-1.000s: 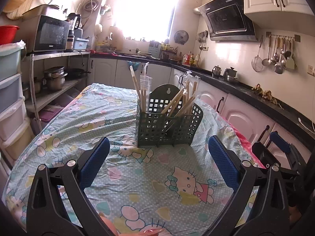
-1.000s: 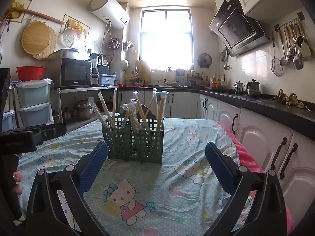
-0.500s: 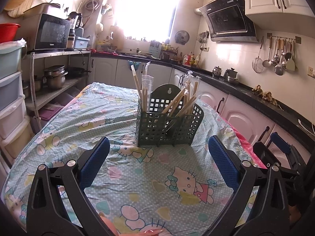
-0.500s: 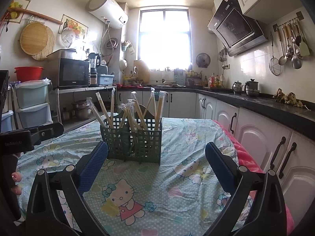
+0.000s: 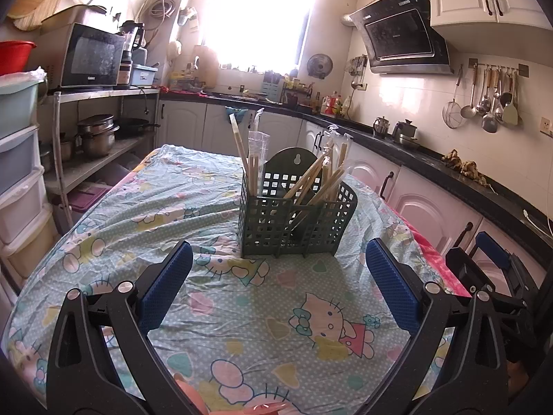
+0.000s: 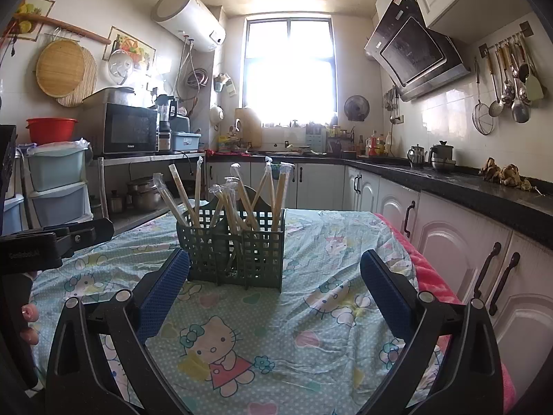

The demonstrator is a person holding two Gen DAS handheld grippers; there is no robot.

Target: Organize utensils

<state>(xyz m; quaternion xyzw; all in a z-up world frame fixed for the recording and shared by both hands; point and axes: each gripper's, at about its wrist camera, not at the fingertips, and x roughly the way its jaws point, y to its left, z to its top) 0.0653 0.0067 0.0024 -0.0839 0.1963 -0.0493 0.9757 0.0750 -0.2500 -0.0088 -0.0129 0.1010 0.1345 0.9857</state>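
Kitchen interior, bright window at top centre of both views, white panelled cabinets and a black countertop (image 6: 466, 186) running down the right side. A table fills the lower half of each frame, covered by a wrinkled, pale green polka-dot tablecloth (image 5: 221, 214) printed with cartoon cats. At upper right hang a slanted black glass range hood (image 5: 401, 38) and a rail of metal ladles and strainers (image 5: 484, 100). At left stand a dark microwave (image 6: 128, 128) on a metal shelf and stacked translucent plastic drawers (image 6: 55, 186); a white cylindrical water heater (image 6: 188, 17) is mounted above in the right wrist view.

Centre of the table: a dark green plastic utensil basket (image 5: 290, 221), grid-perforated walls, divided into compartments, with a rounded back tab bearing a hanging hole. It holds upright and leaning bundles of pale wooden chopsticks (image 5: 311, 180), many sheathed in clear plastic sleeves.

Left gripper (image 5: 276, 287): black triangular arms, blue textured rectangular pads, spread wide apart and holding nothing, in the lower frame, the basket beyond it. Right gripper (image 6: 273, 283): same build, likewise spread wide and empty; its left pad lies near the basket's lower left corner in the frame. The right gripper's blue pad also shows at the right edge of the left wrist view.
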